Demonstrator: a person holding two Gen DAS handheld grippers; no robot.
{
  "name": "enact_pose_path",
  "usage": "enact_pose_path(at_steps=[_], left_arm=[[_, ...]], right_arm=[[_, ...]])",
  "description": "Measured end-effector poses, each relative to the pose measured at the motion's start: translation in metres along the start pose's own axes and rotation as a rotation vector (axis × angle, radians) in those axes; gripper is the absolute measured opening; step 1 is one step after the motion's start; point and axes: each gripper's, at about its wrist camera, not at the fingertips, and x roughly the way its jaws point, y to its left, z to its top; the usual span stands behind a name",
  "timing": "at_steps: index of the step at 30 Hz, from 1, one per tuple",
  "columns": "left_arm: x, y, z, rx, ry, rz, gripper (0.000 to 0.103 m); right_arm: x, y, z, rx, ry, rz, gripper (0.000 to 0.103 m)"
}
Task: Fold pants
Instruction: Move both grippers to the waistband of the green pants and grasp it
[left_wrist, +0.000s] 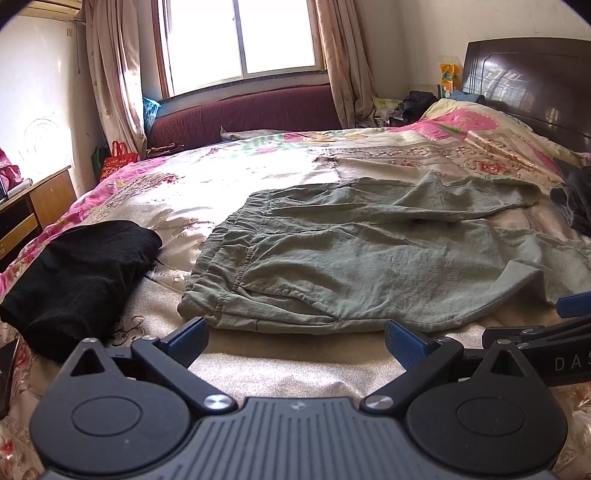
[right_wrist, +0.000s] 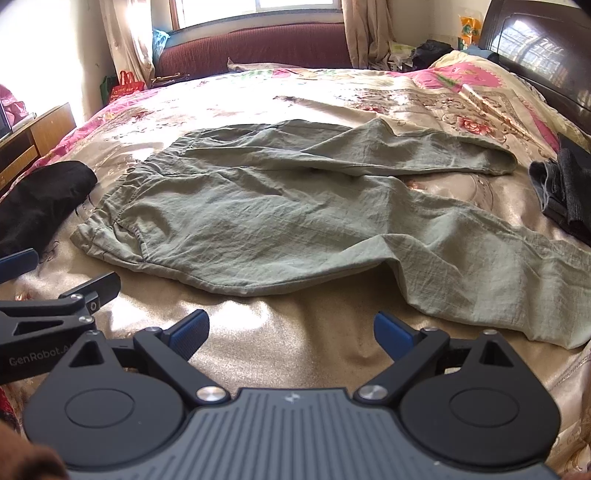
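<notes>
The green pants (left_wrist: 369, 251) lie spread on the bedspread (left_wrist: 295, 369), just ahead of both grippers. The left gripper (left_wrist: 295, 338) and right gripper (right_wrist: 291, 328) hover with jaws apart, holding nothing.

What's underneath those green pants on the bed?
The green pants lie flat on a floral bedspread, which shows all around them and between the legs. Whether anything else lies beneath the fabric is hidden. Neither open gripper touches them.
</notes>
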Motion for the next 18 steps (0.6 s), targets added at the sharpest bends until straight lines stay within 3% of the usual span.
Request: enact_pose_path(at_steps=[11,18], left_arm=[[0.048,0.053,0.020,0.036,0.008,0.059,0.103],[0.092,0.067,0.021,0.096,0.078,-0.036,0.103]], right_arm=[[0.035,0.041,0.028,-0.169,-0.006,0.097,0.095],[0.062,0.074,0.038,-0.355,0.009,0.174,0.090]])
